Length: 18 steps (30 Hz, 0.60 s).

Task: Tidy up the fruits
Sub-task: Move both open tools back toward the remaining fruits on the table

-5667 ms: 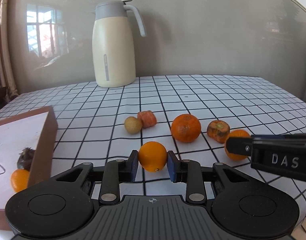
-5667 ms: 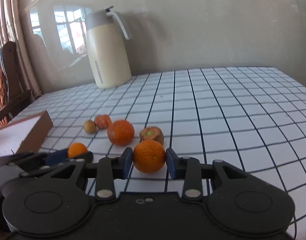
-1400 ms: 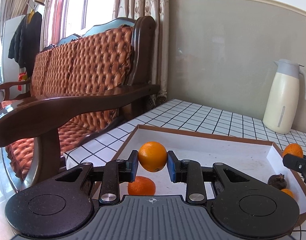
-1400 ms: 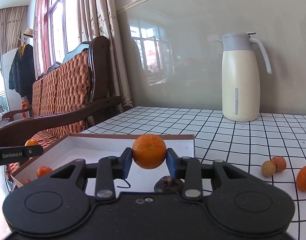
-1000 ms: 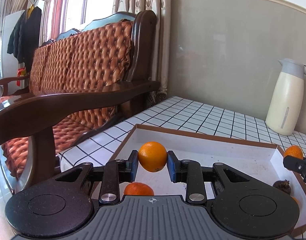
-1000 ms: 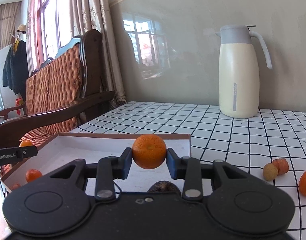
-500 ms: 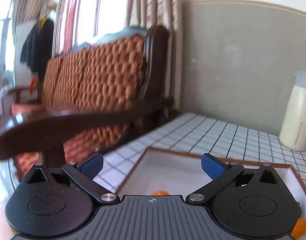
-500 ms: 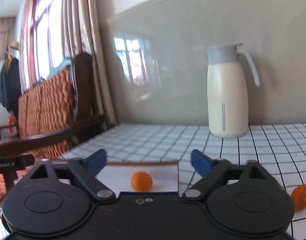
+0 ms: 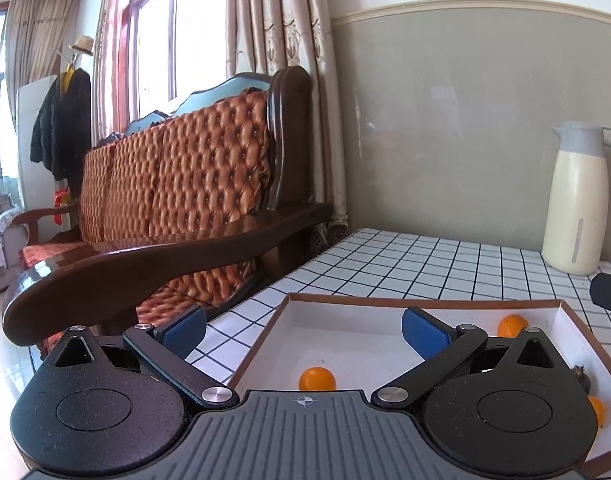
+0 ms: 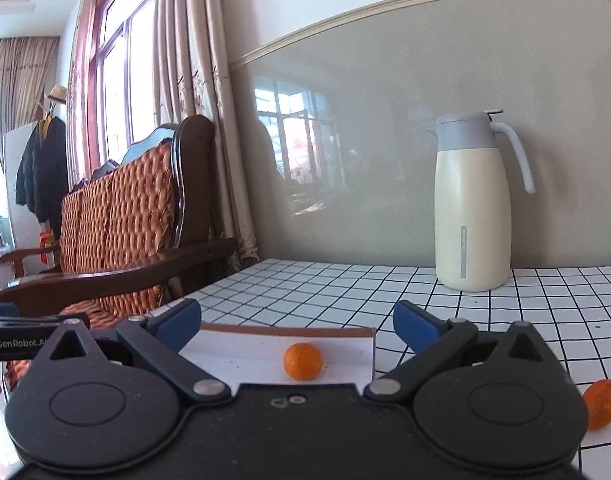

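Left wrist view: left gripper (image 9: 303,330) w/ jaws spread wide, nothing between the blue pads; log of motion aside, they've just been opening. Below it sits the box (image 9: 421,301), brown rim, white floor, on the checked table (image 9: 405,256). One orange (image 9: 317,378) lies loose on the box floor at 6 o'clock of the gap, another orange (image 9: 512,325) near the far wall at 3 o'clock. Dark fruit (image 9: 581,374) at the right edge, partly hidden. Right wrist view: right gripper (image 10: 297,322) also released, jaws just opened, empty. Its orange (image 10: 302,361) rests inside the box, apart from the pads. Thermos (image 10: 471,204) stands at 1 o'clock; stray orange on the table (image 10: 601,402) at 4 o'clock.
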Motion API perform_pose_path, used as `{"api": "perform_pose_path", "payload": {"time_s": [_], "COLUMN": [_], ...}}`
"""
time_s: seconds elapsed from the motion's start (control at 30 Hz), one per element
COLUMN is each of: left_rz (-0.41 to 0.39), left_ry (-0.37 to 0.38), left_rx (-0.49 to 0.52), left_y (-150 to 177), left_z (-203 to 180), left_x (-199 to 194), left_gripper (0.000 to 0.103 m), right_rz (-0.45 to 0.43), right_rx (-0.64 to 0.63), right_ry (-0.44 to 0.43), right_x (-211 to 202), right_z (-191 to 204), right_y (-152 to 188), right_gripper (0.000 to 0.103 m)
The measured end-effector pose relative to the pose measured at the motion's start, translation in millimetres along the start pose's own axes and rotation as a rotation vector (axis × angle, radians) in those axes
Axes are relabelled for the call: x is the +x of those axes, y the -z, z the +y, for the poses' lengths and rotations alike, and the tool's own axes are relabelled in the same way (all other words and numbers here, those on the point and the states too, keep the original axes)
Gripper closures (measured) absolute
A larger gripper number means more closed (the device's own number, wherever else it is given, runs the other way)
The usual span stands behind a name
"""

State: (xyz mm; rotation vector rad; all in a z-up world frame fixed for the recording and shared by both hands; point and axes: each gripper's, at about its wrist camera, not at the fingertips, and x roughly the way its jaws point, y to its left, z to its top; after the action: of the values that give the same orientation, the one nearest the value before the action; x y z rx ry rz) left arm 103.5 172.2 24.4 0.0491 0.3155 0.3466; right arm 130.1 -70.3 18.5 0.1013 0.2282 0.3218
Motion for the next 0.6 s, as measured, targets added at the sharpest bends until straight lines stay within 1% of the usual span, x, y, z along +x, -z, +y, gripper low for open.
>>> {"api": "perform_pose_path", "payload": {"time_s": [0.13, 0.4, 0.6], "left_rz": [-0.011, 0.003, 0.017], "left_ry": [-0.008, 0.0, 0.005], "left_rx": [0.034, 0.065, 0.071], "left_y": [2, 5, 7], "left_z": [-8, -19, -27], "left_x": [-2, -4, -5], "left_gripper": [0.0, 0.0, 0.0], "right_rz": [0.008, 0.025, 0.048], "right_rx": [-0.019, -0.044, 0.008], "right_ry": [0.001, -0.01, -0.048], "right_x": [-2, -9, -14], "right_z": [1, 1, -9], "right_y": [3, 5, 5], "right_gripper": [0.006, 0.006, 0.006]}}
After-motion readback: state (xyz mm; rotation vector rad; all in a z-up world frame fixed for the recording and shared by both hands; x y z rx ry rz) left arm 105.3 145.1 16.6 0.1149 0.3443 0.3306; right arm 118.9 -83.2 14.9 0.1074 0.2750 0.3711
